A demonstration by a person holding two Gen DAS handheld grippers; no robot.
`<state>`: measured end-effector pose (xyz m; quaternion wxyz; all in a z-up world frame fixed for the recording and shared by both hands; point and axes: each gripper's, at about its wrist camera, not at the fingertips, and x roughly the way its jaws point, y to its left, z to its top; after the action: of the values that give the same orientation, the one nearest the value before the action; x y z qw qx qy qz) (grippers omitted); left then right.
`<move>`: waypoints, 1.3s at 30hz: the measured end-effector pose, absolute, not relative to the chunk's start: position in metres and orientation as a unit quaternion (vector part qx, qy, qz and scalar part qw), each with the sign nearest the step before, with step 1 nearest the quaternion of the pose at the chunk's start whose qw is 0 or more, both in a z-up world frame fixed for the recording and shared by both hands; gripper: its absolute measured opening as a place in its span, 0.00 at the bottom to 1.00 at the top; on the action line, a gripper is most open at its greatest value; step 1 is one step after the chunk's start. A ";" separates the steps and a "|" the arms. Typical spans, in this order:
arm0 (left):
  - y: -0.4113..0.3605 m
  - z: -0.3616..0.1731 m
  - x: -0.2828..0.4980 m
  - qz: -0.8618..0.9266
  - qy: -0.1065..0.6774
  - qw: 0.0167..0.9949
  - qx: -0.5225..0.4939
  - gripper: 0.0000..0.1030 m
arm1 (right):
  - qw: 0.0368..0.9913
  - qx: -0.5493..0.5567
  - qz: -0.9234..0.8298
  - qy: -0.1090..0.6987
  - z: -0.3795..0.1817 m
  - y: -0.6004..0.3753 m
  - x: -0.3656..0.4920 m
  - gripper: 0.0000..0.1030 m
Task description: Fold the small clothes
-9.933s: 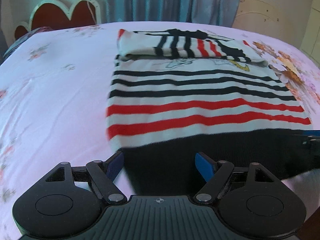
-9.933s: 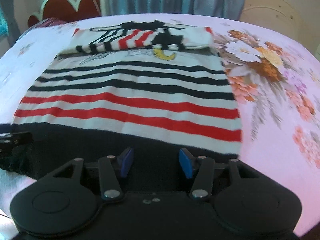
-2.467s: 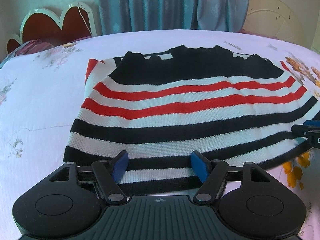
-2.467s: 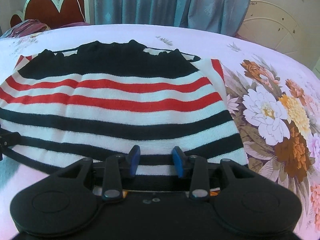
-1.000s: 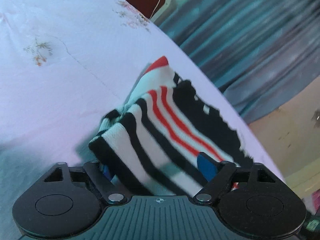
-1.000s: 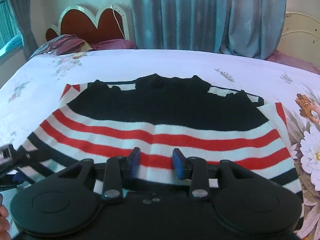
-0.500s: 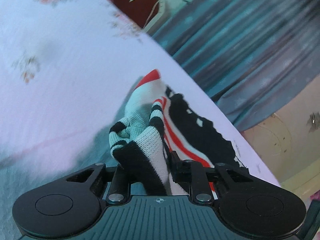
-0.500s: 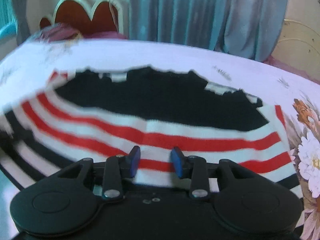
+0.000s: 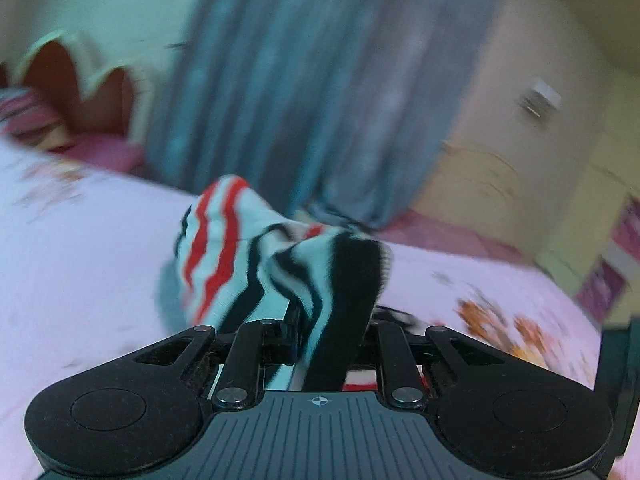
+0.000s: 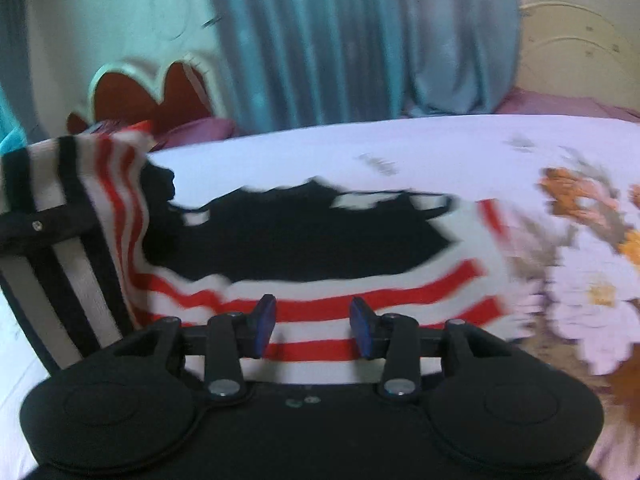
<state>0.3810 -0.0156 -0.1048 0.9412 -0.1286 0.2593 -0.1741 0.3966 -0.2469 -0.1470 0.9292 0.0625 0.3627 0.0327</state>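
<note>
**Side fold under way on the striped sweater**

The striped sweater (image 10: pixel 320 276) lies on the bed (image 10: pixel 400 148), already halved, with its black band toward the headboard (image 10: pixel 152 92). Its left edge is raised off the bed, so the sideways fold looks started but not laid down. The left tool (image 9: pixel 328 320) is clamped narrowly on that bunched edge. The right tool (image 10: pixel 312 320) hovers above the sweater's near stripes, its jaws opening, moderately apart, nothing visibly pinched between them.
</note>
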 end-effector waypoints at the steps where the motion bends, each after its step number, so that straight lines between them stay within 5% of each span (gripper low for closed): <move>1: -0.033 -0.106 0.382 -0.193 0.263 0.938 -0.118 0.17 | 0.930 0.068 0.021 0.360 -0.145 -0.259 0.394 0.39; 11: -0.117 -0.157 0.355 -0.260 0.337 0.905 0.008 0.18 | 0.917 0.159 -0.034 0.363 -0.141 -0.360 0.365 0.45; 13: -0.109 -0.150 0.351 -0.260 0.343 0.903 0.003 0.28 | 0.918 0.169 -0.017 0.359 -0.139 -0.358 0.368 0.54; 15: -0.101 -0.143 0.346 -0.267 0.349 0.898 -0.014 0.61 | 0.914 0.183 0.014 0.361 -0.138 -0.351 0.376 0.54; 16: -0.098 -0.139 0.341 -0.268 0.347 0.898 -0.018 0.65 | 0.911 0.190 0.029 0.364 -0.137 -0.346 0.379 0.54; 19: -0.082 -0.125 0.330 -0.268 0.336 0.902 -0.024 0.67 | 0.894 0.214 0.070 0.386 -0.142 -0.332 0.396 0.64; 26: -0.007 -0.105 0.321 -0.184 0.308 0.931 -0.062 0.67 | 0.863 0.233 0.102 0.436 -0.168 -0.302 0.433 0.66; 27: 0.003 -0.106 0.323 -0.168 0.310 0.934 -0.064 0.67 | 0.860 0.231 0.104 0.442 -0.173 -0.298 0.436 0.66; 31: 0.032 -0.119 0.336 -0.121 0.327 0.934 -0.080 0.67 | 0.864 0.223 0.107 0.439 -0.174 -0.291 0.436 0.30; 39: 0.017 -0.125 0.363 -0.125 0.329 0.930 -0.107 0.67 | 0.921 0.142 0.100 0.349 -0.122 -0.297 0.409 0.22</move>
<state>0.3632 0.0166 -0.1248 0.9300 -0.1074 0.3287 -0.1247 0.4088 -0.2973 -0.1224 0.9209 0.1423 0.3489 0.0995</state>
